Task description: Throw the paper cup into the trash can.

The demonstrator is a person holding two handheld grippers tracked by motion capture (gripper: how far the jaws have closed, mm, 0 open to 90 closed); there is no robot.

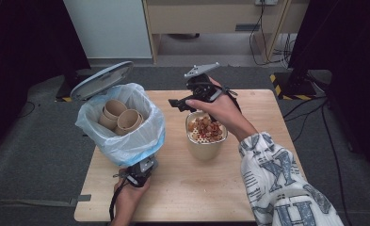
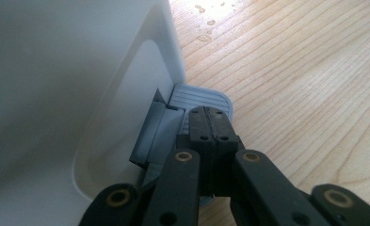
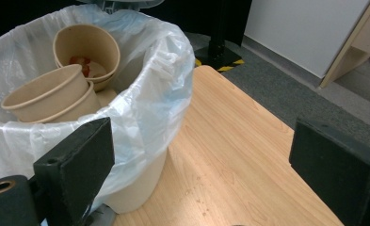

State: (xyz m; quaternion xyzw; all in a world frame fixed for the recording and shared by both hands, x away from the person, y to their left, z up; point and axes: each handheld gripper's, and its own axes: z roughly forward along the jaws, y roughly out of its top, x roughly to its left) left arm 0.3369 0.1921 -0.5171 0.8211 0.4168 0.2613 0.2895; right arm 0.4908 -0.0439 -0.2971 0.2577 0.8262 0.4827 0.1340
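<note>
A white pedal bin (image 1: 121, 141) lined with a pale blue plastic bag (image 1: 147, 127) stands at the table's left, its grey lid (image 1: 101, 80) raised. Several empty brown paper bowls (image 1: 121, 117) lie inside; the right gripper view shows these paper bowls (image 3: 51, 94) within the bag (image 3: 164, 89). My left gripper (image 1: 146, 166) is shut, and its tips (image 2: 211, 123) rest on the bin's grey pedal (image 2: 199, 96) with nothing between them. My right gripper (image 1: 181, 105) stands wide open (image 3: 206, 174) just above the far rim of a paper bowl (image 1: 204, 148) full of reddish food scraps (image 1: 206, 128).
The wooden table (image 1: 248, 101) has bare room right of the food bowl and along the front edge. A few water drops (image 2: 206, 21) lie on the wood beyond the pedal. Grey carpet, cables and a cabinet lie behind the table.
</note>
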